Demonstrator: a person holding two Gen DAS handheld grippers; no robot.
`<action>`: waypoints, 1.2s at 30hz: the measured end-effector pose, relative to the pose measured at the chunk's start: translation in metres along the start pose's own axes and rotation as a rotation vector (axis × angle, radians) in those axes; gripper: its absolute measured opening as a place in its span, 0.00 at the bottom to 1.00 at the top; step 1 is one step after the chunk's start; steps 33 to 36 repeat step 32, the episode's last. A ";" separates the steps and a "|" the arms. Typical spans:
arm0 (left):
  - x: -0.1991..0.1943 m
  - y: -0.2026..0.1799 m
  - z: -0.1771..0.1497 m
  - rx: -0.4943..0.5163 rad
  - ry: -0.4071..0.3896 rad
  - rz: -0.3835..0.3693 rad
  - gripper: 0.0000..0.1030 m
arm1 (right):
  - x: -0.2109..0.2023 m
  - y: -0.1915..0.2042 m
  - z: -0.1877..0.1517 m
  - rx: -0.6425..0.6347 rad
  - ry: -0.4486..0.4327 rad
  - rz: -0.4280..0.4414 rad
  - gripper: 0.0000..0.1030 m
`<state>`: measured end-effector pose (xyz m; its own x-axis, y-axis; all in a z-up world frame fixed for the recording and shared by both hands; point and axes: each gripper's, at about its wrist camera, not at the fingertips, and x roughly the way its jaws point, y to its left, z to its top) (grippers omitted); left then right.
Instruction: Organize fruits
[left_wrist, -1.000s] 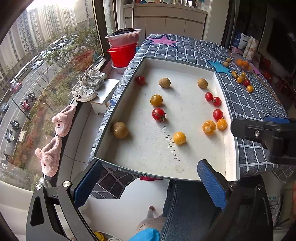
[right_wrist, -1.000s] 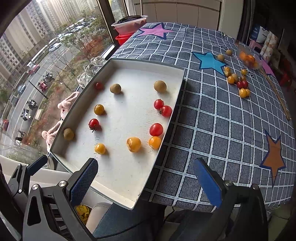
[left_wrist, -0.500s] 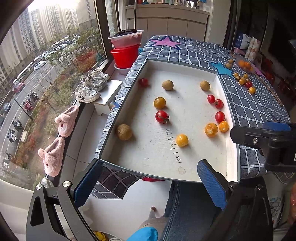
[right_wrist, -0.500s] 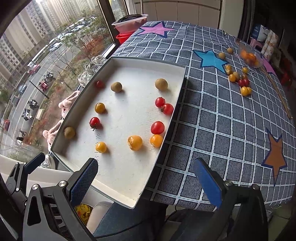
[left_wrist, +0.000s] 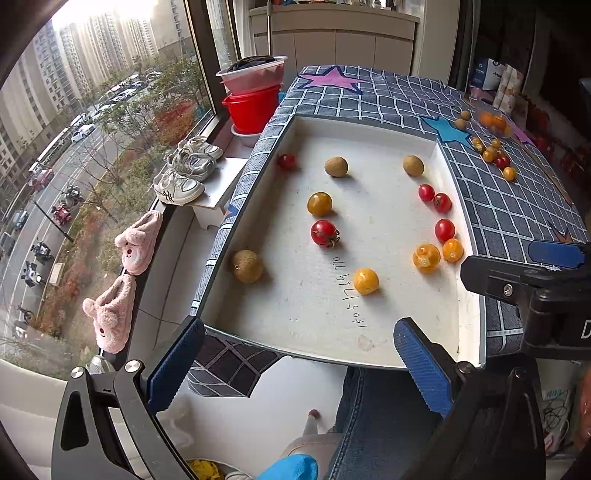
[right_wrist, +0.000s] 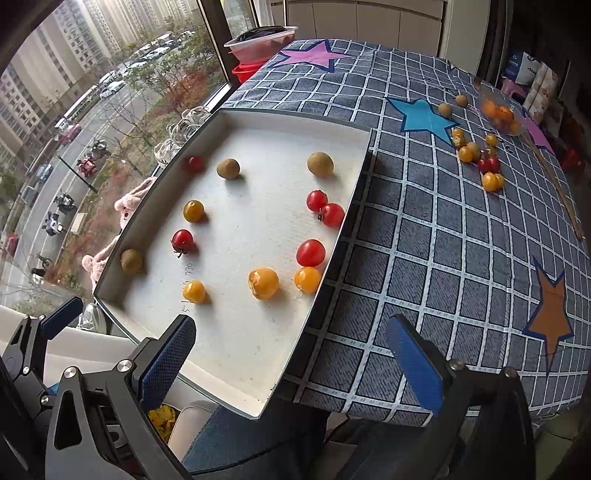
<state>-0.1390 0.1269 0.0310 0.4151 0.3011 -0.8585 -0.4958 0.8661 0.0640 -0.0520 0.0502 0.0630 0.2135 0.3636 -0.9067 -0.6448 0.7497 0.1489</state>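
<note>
A white shallow tray (left_wrist: 471, 295) (right_wrist: 295, 354) lies on the table's near-left part. In it lie several red tomatoes (left_wrist: 324, 232) (right_wrist: 311, 252), yellow tomatoes (left_wrist: 365, 281) (right_wrist: 263, 283) and brown round fruits (left_wrist: 247, 266) (right_wrist: 320, 163), spread apart. More small fruits (right_wrist: 476, 155) (left_wrist: 495, 155) lie loose on the cloth at the far right. My left gripper (left_wrist: 299, 363) is open and empty, held before the tray's near edge. My right gripper (right_wrist: 291, 363) is open and empty over the tray's near right corner.
The table has a blue checked cloth with stars (right_wrist: 443, 240). A clear bowl of orange fruit (right_wrist: 500, 112) stands far right. A red bucket with a basin (left_wrist: 253, 99) and shoes (left_wrist: 184, 173) sit by the window on the left. The person's legs (left_wrist: 373, 417) are below the table edge.
Both grippers have drifted slightly; the tray sits a little higher and farther in the left view. No fruit has moved and both grippers stay open.
</note>
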 end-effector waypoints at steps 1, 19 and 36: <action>0.000 0.000 0.000 0.000 0.002 0.000 1.00 | 0.001 0.000 0.000 0.000 0.001 0.001 1.00; 0.006 -0.009 0.004 0.012 0.021 0.021 1.00 | 0.007 -0.007 -0.001 0.008 0.009 0.016 1.00; 0.003 -0.016 0.006 0.035 0.000 0.005 1.00 | 0.008 -0.008 -0.001 0.006 0.009 0.017 1.00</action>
